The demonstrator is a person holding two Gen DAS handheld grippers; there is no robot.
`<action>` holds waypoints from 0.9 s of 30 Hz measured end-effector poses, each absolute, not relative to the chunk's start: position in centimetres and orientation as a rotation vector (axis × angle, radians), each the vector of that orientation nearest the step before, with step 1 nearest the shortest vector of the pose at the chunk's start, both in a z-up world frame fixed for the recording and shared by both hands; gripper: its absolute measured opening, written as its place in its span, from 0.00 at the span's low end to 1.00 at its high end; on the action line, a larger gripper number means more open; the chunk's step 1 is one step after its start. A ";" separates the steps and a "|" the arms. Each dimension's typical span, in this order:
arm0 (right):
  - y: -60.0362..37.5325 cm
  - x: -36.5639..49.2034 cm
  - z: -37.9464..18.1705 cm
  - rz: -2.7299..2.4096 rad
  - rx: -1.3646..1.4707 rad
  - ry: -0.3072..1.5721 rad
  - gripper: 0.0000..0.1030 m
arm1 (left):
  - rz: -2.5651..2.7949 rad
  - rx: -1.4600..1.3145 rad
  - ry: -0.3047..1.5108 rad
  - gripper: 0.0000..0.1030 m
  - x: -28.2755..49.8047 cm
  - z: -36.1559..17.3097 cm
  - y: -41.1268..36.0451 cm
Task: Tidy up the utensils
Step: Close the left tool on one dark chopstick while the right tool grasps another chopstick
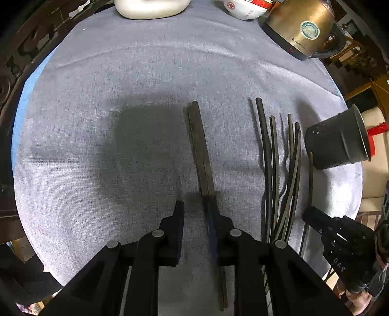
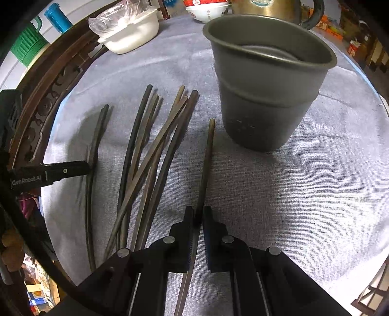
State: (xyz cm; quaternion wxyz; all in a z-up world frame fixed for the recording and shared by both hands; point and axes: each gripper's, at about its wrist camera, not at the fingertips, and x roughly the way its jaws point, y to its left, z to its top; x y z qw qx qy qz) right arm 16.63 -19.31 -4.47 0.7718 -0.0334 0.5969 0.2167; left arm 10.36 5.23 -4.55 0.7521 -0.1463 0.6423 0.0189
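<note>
A pair of dark chopsticks [image 1: 200, 145] lies on the grey cloth and runs down between my left gripper's fingers. My left gripper [image 1: 195, 206] is open: the pair rests against the right-hand finger and bare cloth shows beside the other. My right gripper [image 2: 198, 210] is shut on a single brown chopstick [image 2: 206, 160] whose far end points at the dark grey perforated holder [image 2: 265, 97]. The holder stands upright on the cloth. Several loose chopsticks [image 2: 150, 158] lie fanned out between the two grippers. In the right wrist view the left gripper [image 2: 73, 170] shows at the left edge.
A white container [image 2: 131, 31], stacked bowls [image 2: 206, 12] and a brass kettle [image 1: 301, 26] stand along the table's far edge. A carved dark wooden frame [image 2: 48, 97] curves round the left side. The round table's cloth [image 1: 97, 97] is bare at the left.
</note>
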 end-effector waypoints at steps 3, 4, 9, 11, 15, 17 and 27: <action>-19.2 16.6 -4.5 0.473 -0.066 1.294 0.10 | 0.066 -0.343 1.417 0.23 11.1 -4.6 5.3; -19.2 16.6 -4.5 0.474 -0.062 1.293 0.10 | 0.077 -0.342 1.419 0.23 11.4 -4.5 5.3; -19.5 16.7 -4.5 0.481 -0.059 1.291 0.10 | 0.091 -0.319 1.429 0.15 12.9 -4.1 4.2; -19.5 16.7 -4.6 0.486 -0.052 1.291 0.10 | 0.079 -0.330 1.447 0.15 13.1 -4.3 3.9; -20.0 16.6 -4.6 0.496 -0.034 1.288 0.10 | 0.103 -0.310 1.443 0.16 12.8 -4.3 4.5; -20.0 16.6 -4.6 0.498 -0.036 1.287 0.10 | 0.102 -0.308 1.442 0.17 12.6 -4.2 4.6; -20.0 16.7 -4.3 0.508 -0.057 1.308 0.10 | 0.003 -0.260 1.509 0.05 13.4 -5.9 2.2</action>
